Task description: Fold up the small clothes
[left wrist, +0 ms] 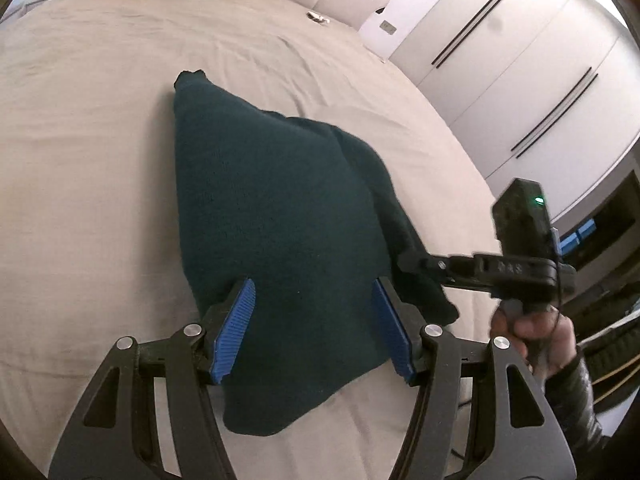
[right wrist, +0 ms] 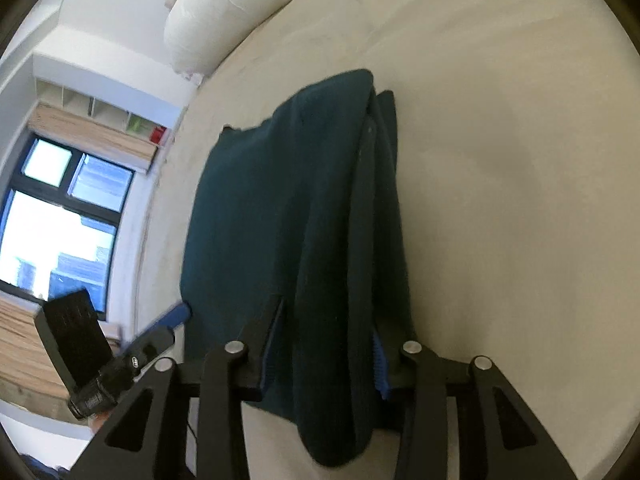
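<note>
Sweater [left wrist: 280,220], dark teal and knitted, lies on the bed [left wrist: 80,120] as a long, partly folded shape. Its narrow end points toward the head of the bed, where a white pillow [right wrist: 224,12] sits, and its wide end is close under both cameras. One layer is folded over along its length, so a second thickness shows along the side nearer the bed's right edge. The beige sheet around it is bare and lightly creased. We see the left gripper [left wrist: 314,284] above the sweater's wide end with its jaws spread; the blue pads [left wrist: 236,332] stand well apart, one over each side of the cloth, and they pinch nothing. The right gripper [right wrist: 328,316] is at the folded side, toward the bed's right edge, with its jaws only partly apart. A thick fold of the sweater fills the gap between them and drapes down in front of the camera. We cannot tell whether the pads press on that fold or merely stand beside it. In the left wrist view a hand [left wrist: 532,340] in a dark sleeve grips the right gripper's handle, and its fingertips reach the sweater's edge. A white wardrobe [left wrist: 500,60] stands beyond the bed's right edge, and a window [right wrist: 60,216] is beyond its left edge.
</note>
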A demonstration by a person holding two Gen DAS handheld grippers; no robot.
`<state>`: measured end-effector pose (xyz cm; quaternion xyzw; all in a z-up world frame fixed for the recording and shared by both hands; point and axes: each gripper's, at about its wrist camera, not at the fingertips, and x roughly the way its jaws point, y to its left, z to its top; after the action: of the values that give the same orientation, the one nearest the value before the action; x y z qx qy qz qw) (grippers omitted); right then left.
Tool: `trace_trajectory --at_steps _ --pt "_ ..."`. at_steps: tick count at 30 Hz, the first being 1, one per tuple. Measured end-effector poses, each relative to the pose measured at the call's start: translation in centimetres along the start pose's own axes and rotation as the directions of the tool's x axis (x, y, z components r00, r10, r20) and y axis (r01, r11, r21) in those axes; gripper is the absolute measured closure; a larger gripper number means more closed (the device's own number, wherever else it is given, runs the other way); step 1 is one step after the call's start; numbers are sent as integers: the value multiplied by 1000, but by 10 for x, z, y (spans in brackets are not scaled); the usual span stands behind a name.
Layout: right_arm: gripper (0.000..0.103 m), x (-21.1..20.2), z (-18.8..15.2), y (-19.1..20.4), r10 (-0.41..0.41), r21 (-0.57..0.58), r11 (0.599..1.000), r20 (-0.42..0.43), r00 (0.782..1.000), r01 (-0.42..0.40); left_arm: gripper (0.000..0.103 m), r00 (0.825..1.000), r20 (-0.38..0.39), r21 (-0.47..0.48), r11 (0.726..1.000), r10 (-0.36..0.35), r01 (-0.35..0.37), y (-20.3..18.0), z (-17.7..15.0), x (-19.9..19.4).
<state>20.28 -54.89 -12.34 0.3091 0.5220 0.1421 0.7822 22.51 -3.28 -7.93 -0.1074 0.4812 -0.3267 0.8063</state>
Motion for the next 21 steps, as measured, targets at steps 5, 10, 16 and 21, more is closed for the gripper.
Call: trace_trajectory --at_steps 5,10,16,21 --pt "90 -8 -5 -32 81 102 991 37 996 -85 44 1000 -8 20 1000 14 -13 -18 -3 26" --pt "92 -4 -7 -83 225 247 938 94 970 -242 44 999 -51 24 1000 16 -15 -22 7 67" --pt "83 -16 -5 -70 207 196 954 115 972 -226 44 998 -54 44 999 24 -22 -29 6 78" --pt "68 -55 -3 -37 182 85 975 225 957 -205 44 999 -51 24 1000 14 -12 -20 8 75"
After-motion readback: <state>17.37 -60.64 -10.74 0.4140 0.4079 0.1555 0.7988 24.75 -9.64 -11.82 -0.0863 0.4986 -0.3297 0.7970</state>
